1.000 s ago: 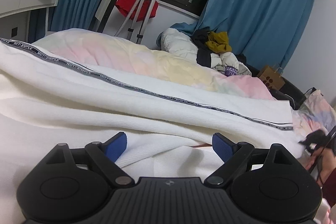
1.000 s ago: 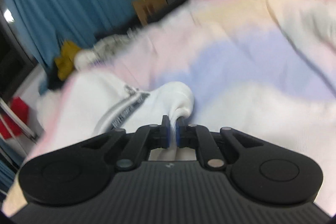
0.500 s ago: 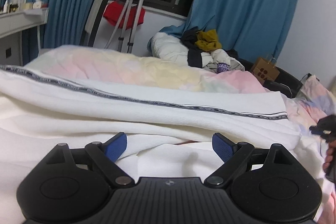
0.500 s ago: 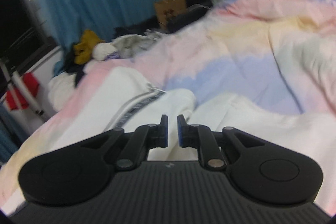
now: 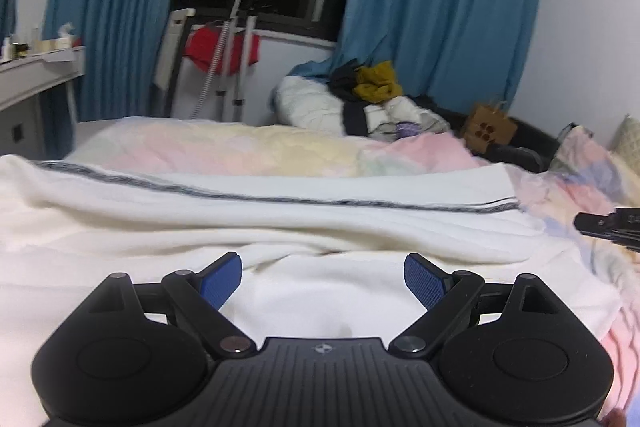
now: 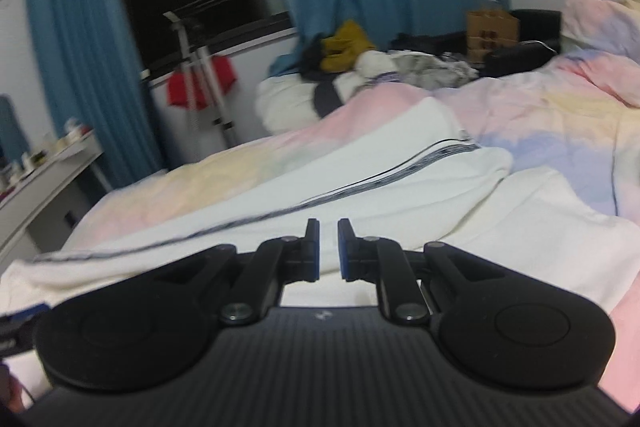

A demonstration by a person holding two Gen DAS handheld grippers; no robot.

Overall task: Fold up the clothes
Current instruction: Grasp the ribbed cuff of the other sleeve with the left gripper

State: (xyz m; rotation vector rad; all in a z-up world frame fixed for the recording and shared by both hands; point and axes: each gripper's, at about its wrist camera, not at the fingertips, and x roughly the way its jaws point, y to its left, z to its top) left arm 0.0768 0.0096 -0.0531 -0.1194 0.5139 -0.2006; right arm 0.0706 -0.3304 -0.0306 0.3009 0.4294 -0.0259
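Observation:
A white garment (image 5: 280,223) with a dark striped band lies folded lengthwise across the bed, and it also shows in the right wrist view (image 6: 360,195). My left gripper (image 5: 322,281) is open wide and empty, just above the near white fabric. My right gripper (image 6: 328,249) has its jaws a narrow gap apart with nothing between them, above the garment's near edge. The tip of the right gripper (image 5: 608,225) shows at the right edge of the left wrist view.
A pastel duvet (image 6: 560,115) covers the bed. A pile of clothes (image 5: 372,95) lies at the far end. A drying rack with a red item (image 5: 220,51), a white desk (image 5: 32,79), a brown paper bag (image 5: 488,131) and blue curtains (image 5: 440,7) stand behind.
My right gripper let go of the white fabric, opened slightly and drew back and up. My left gripper stayed open and lifted slightly, so the view is more level.

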